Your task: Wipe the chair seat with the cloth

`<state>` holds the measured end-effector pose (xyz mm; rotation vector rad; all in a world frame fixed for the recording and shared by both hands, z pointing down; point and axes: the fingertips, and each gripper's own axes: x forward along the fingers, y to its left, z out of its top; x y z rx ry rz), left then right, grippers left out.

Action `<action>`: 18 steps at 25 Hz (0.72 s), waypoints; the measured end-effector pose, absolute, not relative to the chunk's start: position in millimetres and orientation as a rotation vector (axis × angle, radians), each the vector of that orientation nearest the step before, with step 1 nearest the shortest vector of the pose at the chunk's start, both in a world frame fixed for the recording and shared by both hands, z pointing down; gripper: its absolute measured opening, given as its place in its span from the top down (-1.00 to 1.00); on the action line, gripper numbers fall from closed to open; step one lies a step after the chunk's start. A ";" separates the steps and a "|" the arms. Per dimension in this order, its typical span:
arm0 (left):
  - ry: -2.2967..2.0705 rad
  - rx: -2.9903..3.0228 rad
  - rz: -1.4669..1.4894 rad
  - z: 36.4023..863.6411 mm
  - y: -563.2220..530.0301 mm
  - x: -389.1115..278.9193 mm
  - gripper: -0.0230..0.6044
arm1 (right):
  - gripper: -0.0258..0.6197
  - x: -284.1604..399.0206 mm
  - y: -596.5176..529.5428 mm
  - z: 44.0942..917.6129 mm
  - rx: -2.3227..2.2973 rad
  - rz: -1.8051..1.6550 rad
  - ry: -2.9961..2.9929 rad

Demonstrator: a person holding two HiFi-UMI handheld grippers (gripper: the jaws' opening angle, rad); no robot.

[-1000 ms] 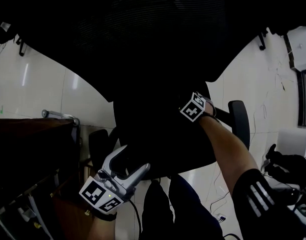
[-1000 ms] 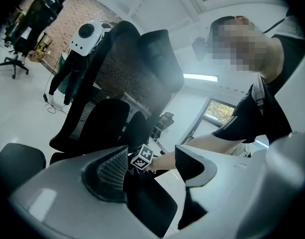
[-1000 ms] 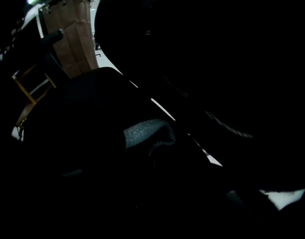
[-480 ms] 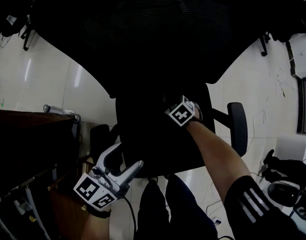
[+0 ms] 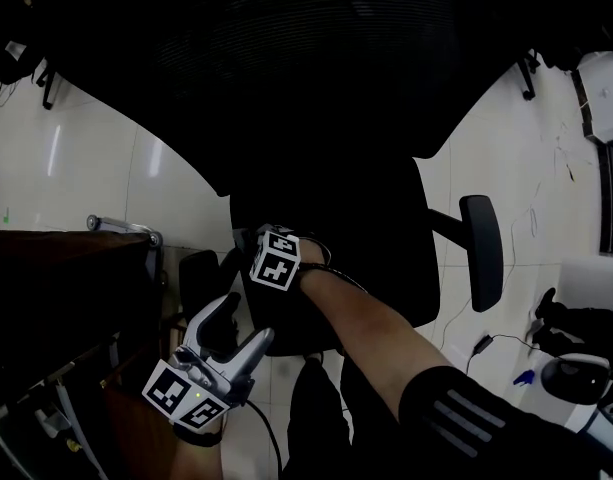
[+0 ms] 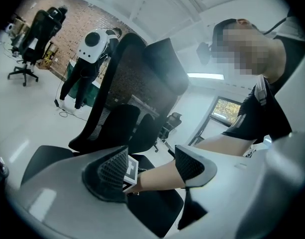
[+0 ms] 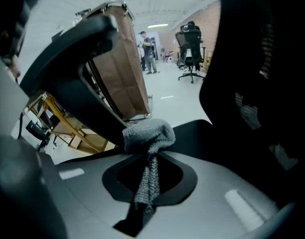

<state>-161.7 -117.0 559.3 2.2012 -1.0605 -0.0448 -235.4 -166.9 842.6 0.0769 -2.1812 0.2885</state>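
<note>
At the left side of the black chair seat, the right gripper is low down, just over the seat. Its jaws are pressed together on the grey cloth. A thin bit of cloth runs back between the jaws, and a fat, bunched-up lump sticks out in front. The lump is right at the seat's dark top – I cannot tell if it is pushing down on it.

The left gripper is off the seat, near its front left corner, above the white floor. Its jaws are wide apart and hold nothing. Between them, farther off, you can see the person's bare right arm and the seat.

The big chair back fills the top of the head view. An armrest sticks up on the right of the seat. A dark brown table stands to the left – close to the left gripper.
</note>
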 end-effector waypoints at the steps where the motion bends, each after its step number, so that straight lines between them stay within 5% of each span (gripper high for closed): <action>1: -1.058 2.202 -0.049 559.2 -116.1 -161.1 -0.09 | 0.83 -226.2 -169.8 845.2 0.092 0.301 -2.180; 13: -0.978 2.264 -0.022 555.1 -111.3 -131.7 -0.09 | 0.83 58.1 -236.2 869.1 0.545 0.401 -1.854; 18: -0.968 2.263 0.002 561.4 -107.8 -125.5 -0.09 | 0.83 96.6 -258.1 856.8 0.632 0.368 -1.811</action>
